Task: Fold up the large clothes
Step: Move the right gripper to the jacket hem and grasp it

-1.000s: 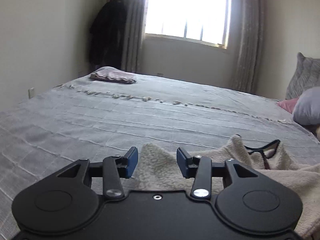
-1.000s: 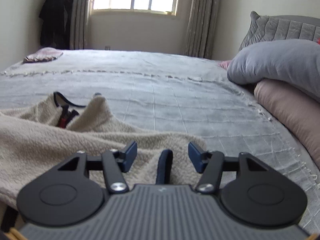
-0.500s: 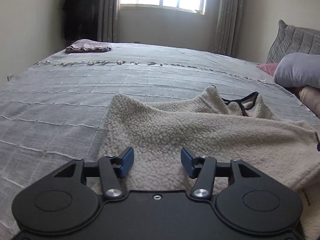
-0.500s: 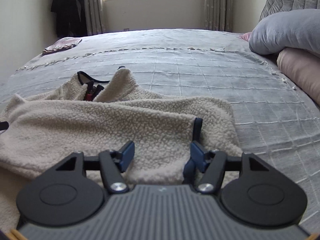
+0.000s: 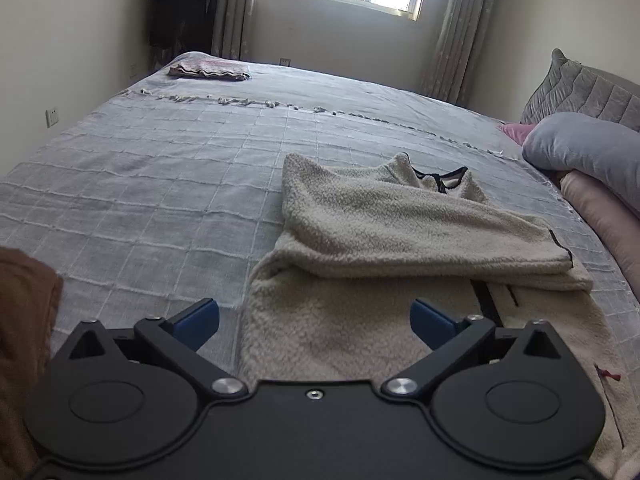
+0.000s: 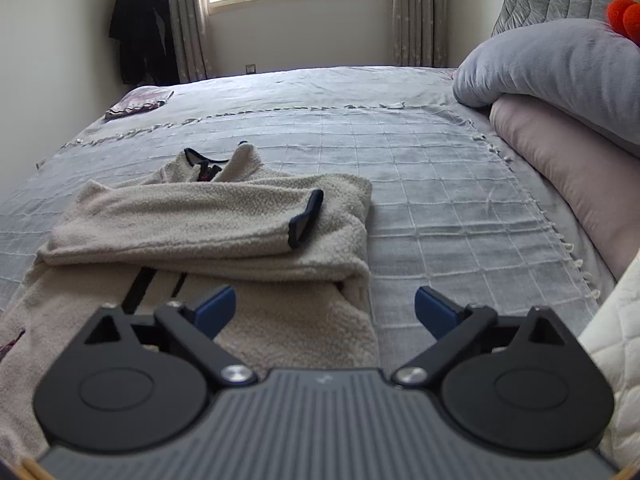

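A cream fleece jacket with dark trim lies flat on the grey bed cover. Both sleeves are folded across its chest, one on top of the other. It also shows in the right wrist view, where the top sleeve's dark cuff faces me. My left gripper is open and empty, raised above the jacket's lower left part. My right gripper is open and empty, above the jacket's lower right edge.
Grey and pink pillows are stacked along the right side. A folded pinkish cloth lies at the far left corner. A brown garment shows at the left edge. A white quilted edge is at the near right.
Both grippers have let go of the sleeves, opened wide, and pulled back and up from the jacket. The sleeves now lie folded across the chest.
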Demonstrator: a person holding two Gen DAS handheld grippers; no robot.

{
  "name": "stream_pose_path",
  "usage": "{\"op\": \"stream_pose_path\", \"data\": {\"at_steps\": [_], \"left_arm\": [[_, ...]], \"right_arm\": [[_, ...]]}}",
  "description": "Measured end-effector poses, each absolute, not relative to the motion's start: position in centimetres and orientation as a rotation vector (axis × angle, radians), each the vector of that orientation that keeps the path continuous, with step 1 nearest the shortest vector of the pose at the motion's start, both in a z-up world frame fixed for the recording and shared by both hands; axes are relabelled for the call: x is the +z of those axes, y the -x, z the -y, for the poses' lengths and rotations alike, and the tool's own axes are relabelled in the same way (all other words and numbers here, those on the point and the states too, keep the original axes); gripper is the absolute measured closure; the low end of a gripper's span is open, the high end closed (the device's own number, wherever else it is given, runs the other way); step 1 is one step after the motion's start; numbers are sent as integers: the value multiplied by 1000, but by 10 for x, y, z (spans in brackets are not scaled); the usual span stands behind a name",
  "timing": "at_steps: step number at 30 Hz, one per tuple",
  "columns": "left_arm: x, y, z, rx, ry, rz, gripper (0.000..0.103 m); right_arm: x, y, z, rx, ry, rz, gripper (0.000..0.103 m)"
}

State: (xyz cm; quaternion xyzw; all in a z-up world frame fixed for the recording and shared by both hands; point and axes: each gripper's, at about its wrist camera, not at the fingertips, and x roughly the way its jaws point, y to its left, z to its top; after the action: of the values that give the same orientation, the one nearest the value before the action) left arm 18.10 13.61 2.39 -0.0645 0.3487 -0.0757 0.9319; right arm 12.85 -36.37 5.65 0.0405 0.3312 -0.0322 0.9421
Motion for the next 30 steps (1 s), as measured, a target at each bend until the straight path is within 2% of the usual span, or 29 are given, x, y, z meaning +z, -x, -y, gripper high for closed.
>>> {"op": "stream_pose_path", "data": {"at_steps": [8,20,30], "left_arm": [[1,-126,-159,-163,150,-816,0],[-61,-81,-180,-222,285,-1021,0],[-71,-68,-175,-289,265,-1020,1]], "right_arm": [[42,-69,364,-32,-159,-723,3],[-16,-19,349,-11,-186,-850,3],[-53,-7,352,-48,-217,-958,3]]}}
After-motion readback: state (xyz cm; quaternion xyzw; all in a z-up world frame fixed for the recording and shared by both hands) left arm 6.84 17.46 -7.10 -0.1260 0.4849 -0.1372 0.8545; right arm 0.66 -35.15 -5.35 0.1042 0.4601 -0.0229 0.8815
